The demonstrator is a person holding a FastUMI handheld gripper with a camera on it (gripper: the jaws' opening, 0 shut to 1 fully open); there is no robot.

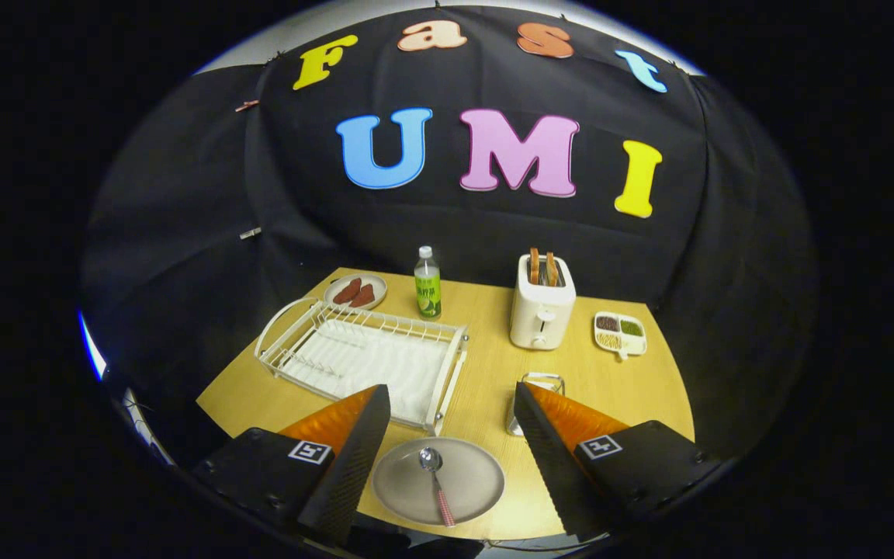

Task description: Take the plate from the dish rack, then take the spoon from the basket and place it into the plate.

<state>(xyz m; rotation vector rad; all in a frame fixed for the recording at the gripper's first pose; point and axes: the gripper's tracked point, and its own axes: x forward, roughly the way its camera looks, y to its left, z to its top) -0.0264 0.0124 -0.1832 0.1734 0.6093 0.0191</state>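
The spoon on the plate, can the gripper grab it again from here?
Probably yes. The spoon lies in the open on the plate, right between the fingers of the open gripper, and nothing covers it. The dish rack sits beyond, out of the way.

One spoon [437, 483], two plates [438, 479] [355, 290], one dish rack [362, 359], one bottle [427, 283], one toaster [542, 307], one divided dish [619, 334].

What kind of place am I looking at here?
Probably a mock kitchen set up in a cloth-walled booth: a wooden table carries a dish rack, a toaster and a plate with a spoon. The gripper hangs open above the plate.
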